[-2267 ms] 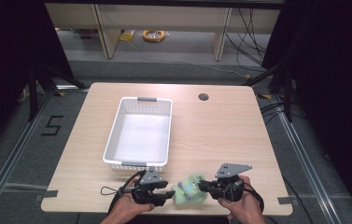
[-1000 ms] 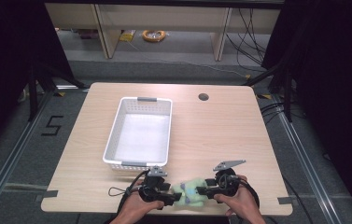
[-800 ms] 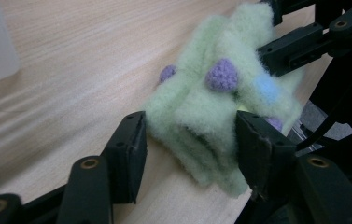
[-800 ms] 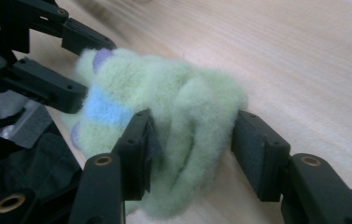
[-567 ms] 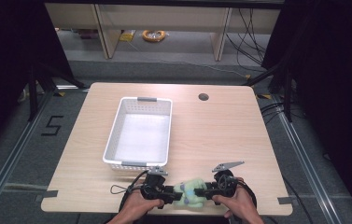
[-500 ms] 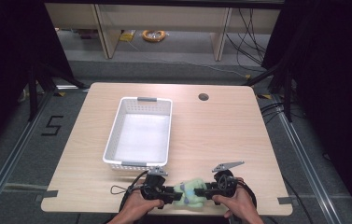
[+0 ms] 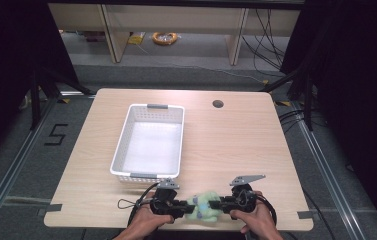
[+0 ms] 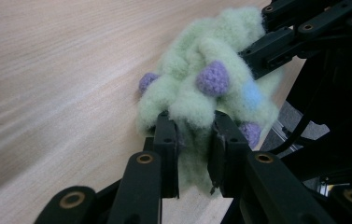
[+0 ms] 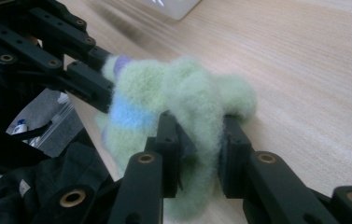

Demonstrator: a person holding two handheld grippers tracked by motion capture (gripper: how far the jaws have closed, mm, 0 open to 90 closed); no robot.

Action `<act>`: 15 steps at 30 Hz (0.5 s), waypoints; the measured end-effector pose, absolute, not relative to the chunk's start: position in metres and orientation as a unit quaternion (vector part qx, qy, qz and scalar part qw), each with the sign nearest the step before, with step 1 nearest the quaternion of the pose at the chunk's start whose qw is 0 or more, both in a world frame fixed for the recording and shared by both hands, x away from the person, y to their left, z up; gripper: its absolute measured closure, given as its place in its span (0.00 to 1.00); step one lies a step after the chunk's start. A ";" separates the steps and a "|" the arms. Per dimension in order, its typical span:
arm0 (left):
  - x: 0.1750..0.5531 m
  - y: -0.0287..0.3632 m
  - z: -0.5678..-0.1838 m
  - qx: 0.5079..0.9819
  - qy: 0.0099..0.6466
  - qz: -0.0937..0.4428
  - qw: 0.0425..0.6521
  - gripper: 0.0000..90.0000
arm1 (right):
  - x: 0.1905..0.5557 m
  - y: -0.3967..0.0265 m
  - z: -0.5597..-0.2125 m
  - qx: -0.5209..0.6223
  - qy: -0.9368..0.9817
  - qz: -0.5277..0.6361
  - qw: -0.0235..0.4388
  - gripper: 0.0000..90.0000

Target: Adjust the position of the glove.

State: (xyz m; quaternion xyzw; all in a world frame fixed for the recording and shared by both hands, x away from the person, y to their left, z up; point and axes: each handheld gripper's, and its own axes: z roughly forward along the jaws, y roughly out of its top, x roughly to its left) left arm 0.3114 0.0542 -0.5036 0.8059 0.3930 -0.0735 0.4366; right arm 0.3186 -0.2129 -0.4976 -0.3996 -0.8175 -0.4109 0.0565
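A fluffy pale green plush toy [image 7: 203,206] with purple knobs and a blue patch lies near the table's front edge, between my two grippers. My left gripper [image 7: 190,207] comes at it from the left. In the left gripper view its jaws [image 8: 194,135] have just been closing and now pinch a fold of the toy [image 8: 201,60]. My right gripper [image 7: 215,204] holds the opposite side. Its jaws [image 9: 200,135] have also just been closing and squeeze a thick green roll of the toy [image 9: 187,93]. The left gripper [image 9: 89,79] grips the far side in that view.
A white slotted basket [image 7: 121,145] stands on the wooden table [image 7: 256,150] behind the left gripper, with nothing in it. A dark round hole [image 7: 218,104] sits near the table's back edge. The front edge is right under the hands.
The left gripper has edged slightly right toward the toy since the oldest frame. Both hands have otherwise stayed at the front edge with the toy between them.
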 end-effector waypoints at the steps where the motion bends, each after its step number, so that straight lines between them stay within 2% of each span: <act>1: 0.312 0.054 -0.503 0.806 0.393 -0.071 0.438 0.83 | 0.318 -0.213 -0.497 -0.397 -0.816 -0.415 0.064 0.83; 3: 0.313 0.055 -0.501 0.807 0.388 -0.076 0.439 0.83 | 0.317 -0.213 -0.496 -0.396 -0.814 -0.420 0.062 0.83; 4: 0.313 0.055 -0.500 0.807 0.388 -0.075 0.439 0.83 | 0.315 -0.212 -0.495 -0.408 -0.807 -0.419 0.076 0.83; 8: 0.314 0.056 -0.496 0.808 0.383 -0.078 0.441 0.83 | 0.315 -0.215 -0.494 -0.399 -0.810 -0.426 0.059 0.83; 9: 0.314 0.056 -0.495 0.808 0.381 -0.078 0.442 0.83 | 0.312 -0.214 -0.492 -0.410 -0.804 -0.425 0.075 0.83; 11: 0.314 0.056 -0.494 0.809 0.379 -0.075 0.443 0.83 | 0.314 -0.215 -0.492 -0.400 -0.807 -0.431 0.062 0.83; 15: 0.311 0.056 -0.492 0.811 0.376 -0.069 0.444 0.83 | 0.314 -0.215 -0.493 -0.391 -0.807 -0.437 0.064 0.83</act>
